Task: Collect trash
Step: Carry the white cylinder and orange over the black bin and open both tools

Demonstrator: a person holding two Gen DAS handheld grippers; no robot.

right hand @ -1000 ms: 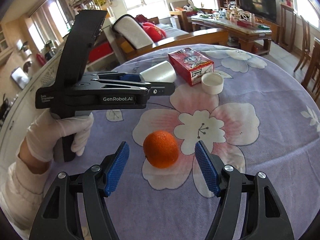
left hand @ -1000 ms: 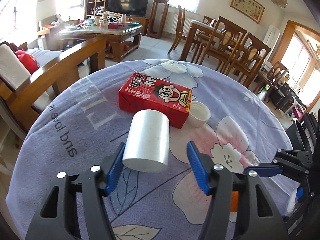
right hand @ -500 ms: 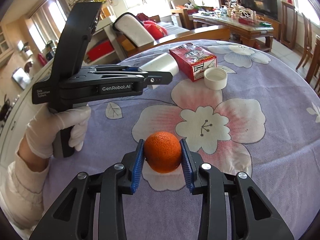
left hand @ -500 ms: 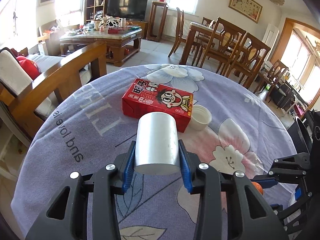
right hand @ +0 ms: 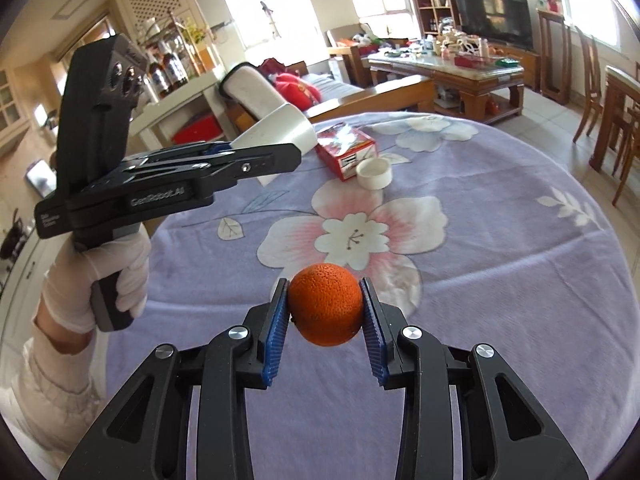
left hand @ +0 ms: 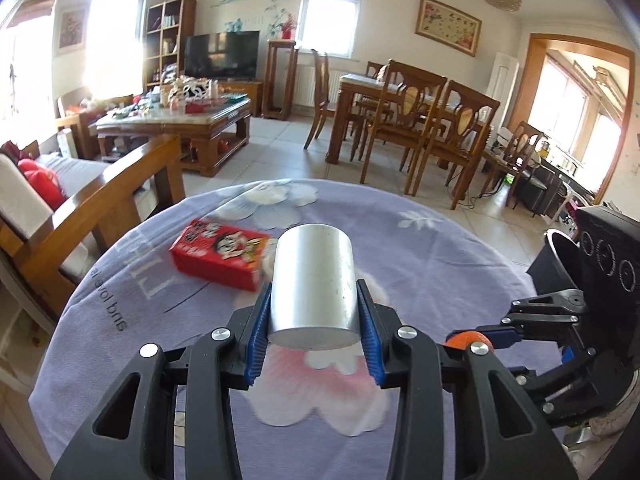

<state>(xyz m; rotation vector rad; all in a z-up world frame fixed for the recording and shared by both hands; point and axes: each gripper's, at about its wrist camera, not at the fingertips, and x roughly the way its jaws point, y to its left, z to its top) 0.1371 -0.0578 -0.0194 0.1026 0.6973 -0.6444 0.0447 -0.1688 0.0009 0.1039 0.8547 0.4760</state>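
Note:
My left gripper (left hand: pixel 312 344) is shut on a white paper cup (left hand: pixel 314 284) and holds it lifted above the table; the cup also shows in the right wrist view (right hand: pixel 280 132). My right gripper (right hand: pixel 325 320) is shut on an orange (right hand: pixel 325 309), raised a little off the cloth; it shows at the right edge of the left wrist view (left hand: pixel 466 338). A red drink carton (left hand: pixel 218 254) lies on the purple flowered tablecloth (right hand: pixel 480 240). A white lid (right hand: pixel 374 168) sits beside the carton (right hand: pixel 346 148).
A wooden sofa arm (left hand: pixel 100 200) stands left of the round table. Dining chairs (left hand: pixel 440 120) and a coffee table (left hand: pixel 180 120) stand beyond the far edge. A dark round container (left hand: pixel 560 260) is at the right, partly hidden by the right gripper.
Both grippers have closed, the left on the cup and the right on the orange, and both have lifted. The left gripper has risen and tilted the cup upward, away from the carton.

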